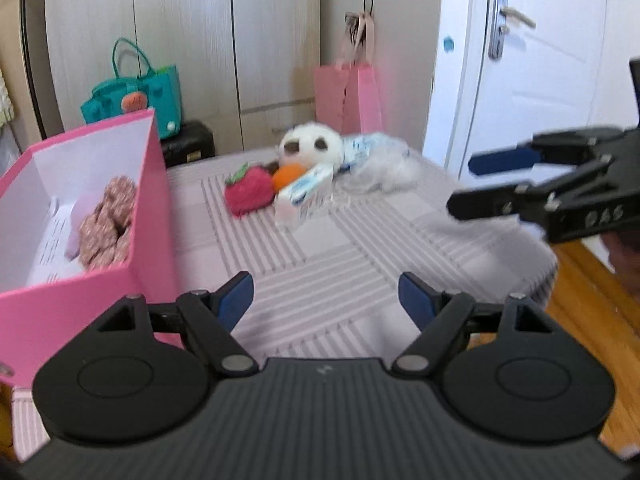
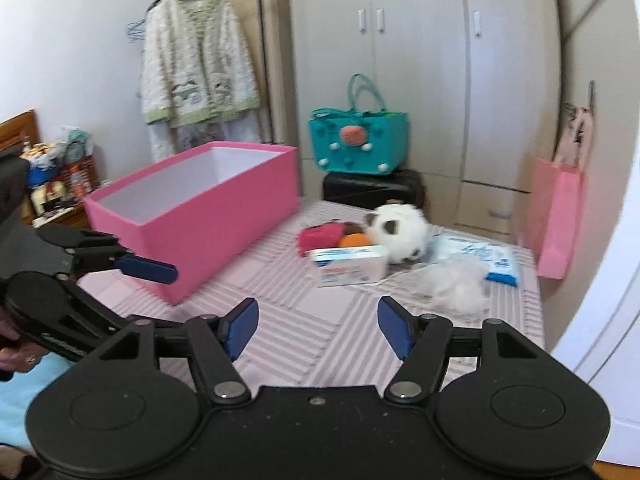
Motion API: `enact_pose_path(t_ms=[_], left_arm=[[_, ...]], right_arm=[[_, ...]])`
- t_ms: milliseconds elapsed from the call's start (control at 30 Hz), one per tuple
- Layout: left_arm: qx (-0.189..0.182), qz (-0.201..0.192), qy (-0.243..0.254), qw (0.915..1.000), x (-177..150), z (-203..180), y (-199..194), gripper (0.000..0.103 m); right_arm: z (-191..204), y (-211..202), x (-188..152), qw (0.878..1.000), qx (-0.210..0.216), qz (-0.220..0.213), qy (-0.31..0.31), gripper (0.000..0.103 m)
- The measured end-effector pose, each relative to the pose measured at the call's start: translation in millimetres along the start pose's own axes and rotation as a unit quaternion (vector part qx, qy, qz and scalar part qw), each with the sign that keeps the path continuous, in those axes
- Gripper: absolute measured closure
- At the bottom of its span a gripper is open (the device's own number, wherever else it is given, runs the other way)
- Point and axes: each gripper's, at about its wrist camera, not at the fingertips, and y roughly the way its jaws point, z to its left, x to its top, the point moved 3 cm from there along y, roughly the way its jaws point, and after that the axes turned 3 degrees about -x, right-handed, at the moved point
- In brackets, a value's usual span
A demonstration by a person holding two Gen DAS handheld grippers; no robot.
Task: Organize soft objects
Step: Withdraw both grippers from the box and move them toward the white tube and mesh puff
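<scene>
A pink box (image 1: 152, 216) (image 2: 224, 216) stands on the left of the striped table (image 1: 320, 280); a brown patterned soft item (image 1: 108, 220) lies inside. Further back lie a red strawberry plush (image 1: 248, 194) (image 2: 320, 238), an orange ball (image 1: 286, 174) (image 2: 354, 240), a white panda plush (image 1: 312, 146) (image 2: 396, 226), a white-blue carton (image 1: 306, 198) (image 2: 348, 266), a wipes pack (image 2: 488, 258) and white fluff (image 2: 456, 288). My left gripper (image 1: 326, 300) is open and empty above the table's front. My right gripper (image 2: 318, 326) is open and empty; it shows at the right in the left wrist view (image 1: 464, 184).
A teal bag (image 2: 358, 144) sits on a black case (image 2: 372, 188) behind the table. A pink paper bag (image 2: 554, 220) hangs at the wardrobe. A white door (image 1: 540, 72) and wooden floor (image 1: 588, 292) are to the right. A cardigan (image 2: 196, 64) hangs at left.
</scene>
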Motion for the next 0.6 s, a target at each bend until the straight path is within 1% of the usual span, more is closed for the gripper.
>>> enact_pose_path(t_ms=[67,133,233,367,433,500,567,600], left_arm=[[-0.002,-0.012,-0.006,0.9999,3.7,-1.2,8.9,0.026],[-0.007,-0.012,-0.014,0.9998,6.2,-2.7,21.7,0.026],[-0.008,-0.021,-0.021,0.9995,12.1,-5.0,38.9,0.026],[0.027,-0.045,-0.021,0.9984,23.9,-5.0,59.6,0.026],[0.037,-0.050,-0.022,0.9978,29.3,-3.3,68.9,0.026],[0.045,-0.052,-0.025,0.9973,35.2,-1.9,79.0,0.026],[0.053,-0.055,-0.023,0.9968,41.2,-1.0,88.2,0.025],[0.057,-0.056,-0.021,0.9965,43.2,-0.8,91.5,0.025]], right_arm=[[-9.3,7.4,-2.4,1.000,-0.009,-0.001,-0.005,0.032],[-20.4,14.0,-5.0,1.000,-0.024,-0.014,0.009,0.032],[-34.3,26.1,-7.3,0.999,-0.033,-0.022,0.029,0.032],[-45.4,46.2,-8.4,0.997,-0.069,-0.036,0.024,0.032],[-50.0,57.0,-9.2,0.997,-0.071,-0.034,0.020,0.032],[-55.7,66.5,-9.7,0.997,-0.067,-0.032,0.028,0.031],[-61.0,74.0,-9.5,0.996,-0.075,-0.031,0.039,0.025],[-64.1,77.6,-8.5,0.995,-0.084,-0.033,0.042,0.016]])
